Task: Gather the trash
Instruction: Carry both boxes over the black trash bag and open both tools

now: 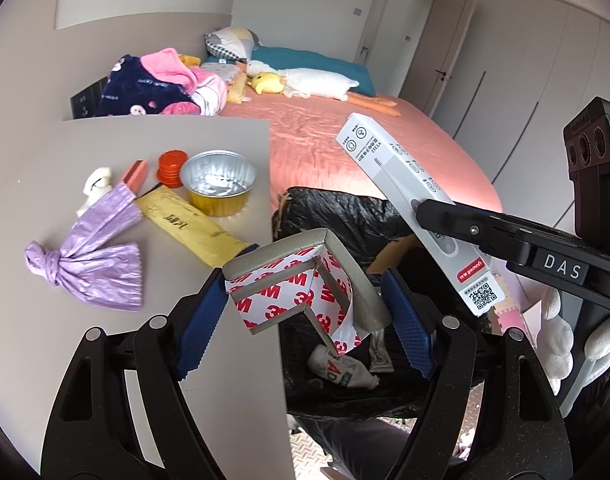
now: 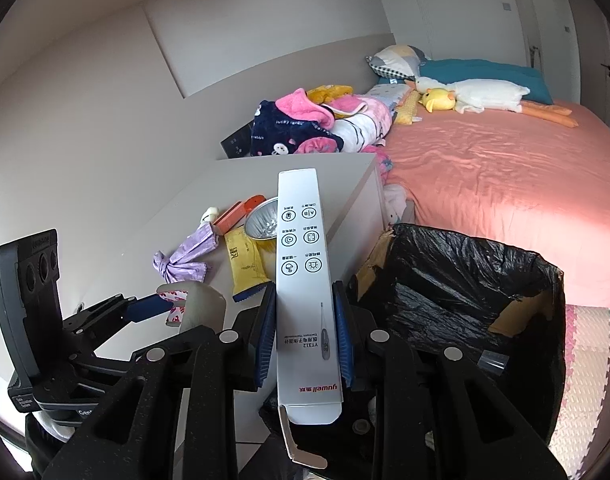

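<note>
Clamped in the left gripper (image 1: 305, 304), a corner guard (image 1: 301, 280) is poised over the bin (image 1: 333, 208) ahead; the thermometer box (image 2: 305, 280) is pinched by the right gripper (image 2: 305, 344), bin alongside.

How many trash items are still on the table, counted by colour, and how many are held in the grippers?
Purple knotted plastic bag: 1
Yellow paper packet: 1
Gold foil cup: 1
Orange-red items (box, caps): 2
White crumpled tissue: 1
Held: 2
Total: 8

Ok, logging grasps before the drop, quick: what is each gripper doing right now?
Left gripper: shut on the grey foam corner guard with red-and-white 3M tape.
Right gripper: shut on the long white thermometer box.
</note>
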The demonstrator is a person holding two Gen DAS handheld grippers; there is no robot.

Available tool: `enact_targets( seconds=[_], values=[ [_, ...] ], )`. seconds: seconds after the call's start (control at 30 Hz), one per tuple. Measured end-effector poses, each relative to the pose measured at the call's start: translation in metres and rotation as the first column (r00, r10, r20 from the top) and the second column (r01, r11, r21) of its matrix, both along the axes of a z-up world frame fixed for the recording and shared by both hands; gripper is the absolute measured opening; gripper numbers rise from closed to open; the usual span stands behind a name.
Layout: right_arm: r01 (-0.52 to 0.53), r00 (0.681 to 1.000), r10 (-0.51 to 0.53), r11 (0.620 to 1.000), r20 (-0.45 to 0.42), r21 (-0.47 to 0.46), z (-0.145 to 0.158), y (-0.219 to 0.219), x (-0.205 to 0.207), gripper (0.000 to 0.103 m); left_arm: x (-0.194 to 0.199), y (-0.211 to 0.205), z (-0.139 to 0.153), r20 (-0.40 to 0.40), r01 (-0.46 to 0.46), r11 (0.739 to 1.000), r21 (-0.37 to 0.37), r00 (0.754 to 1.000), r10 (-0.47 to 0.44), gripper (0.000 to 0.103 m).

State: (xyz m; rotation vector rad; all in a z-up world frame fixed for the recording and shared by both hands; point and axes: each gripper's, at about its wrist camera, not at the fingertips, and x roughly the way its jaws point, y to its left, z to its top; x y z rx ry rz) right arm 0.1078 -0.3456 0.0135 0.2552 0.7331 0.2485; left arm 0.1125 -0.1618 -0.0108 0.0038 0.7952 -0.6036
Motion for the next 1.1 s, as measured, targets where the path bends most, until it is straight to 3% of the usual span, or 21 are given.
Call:
enact_targets(
  seconds=[0.77,0.9,0.97,1.0,1.03,1.1],
  values=[
    [0.138,0.99,-0.138,0.99,-0.007,0.026,-0.002,-0.07,-0.018,0.028,0.003,-0.066,-0.012,-0.046,0.142,0.99,-0.014,0.989,-0.142,0.076],
    [0.175,0.985,-0.174,0.984,-0.014,0.038,-0.003,-0.081,-0.018,0.029,0.002,-0.071,-0.014,-0.068,0.19,0.98,-0.055,0.979,-0.193,0.079],
    [0.225,0.974,-0.225,0.974,-0.012,0.033,-0.001,-0.086,-0.021,0.046,0.002,-0.073,-0.014,-0.067,0.17,0.985,-0.033,0.983,-0.172,0.096],
    [0.268,0.963,-0.268,0.963,0.001,0.01,0.001,-0.087,-0.023,0.073,0.001,-0.073,-0.013,-0.05,0.147,0.989,-0.011,0.988,-0.147,0.097],
    [0.327,0.945,-0.326,0.945,0.03,-0.02,0.004,-0.089,-0.028,0.092,0.0,-0.072,-0.012,-0.031,0.132,0.991,0.002,0.991,-0.132,0.097],
    [0.353,0.934,-0.35,0.935,0.068,-0.026,0.007,-0.09,-0.032,0.093,0.0,-0.067,-0.009,-0.005,0.109,0.994,0.004,0.994,-0.109,0.097]
  ],
)
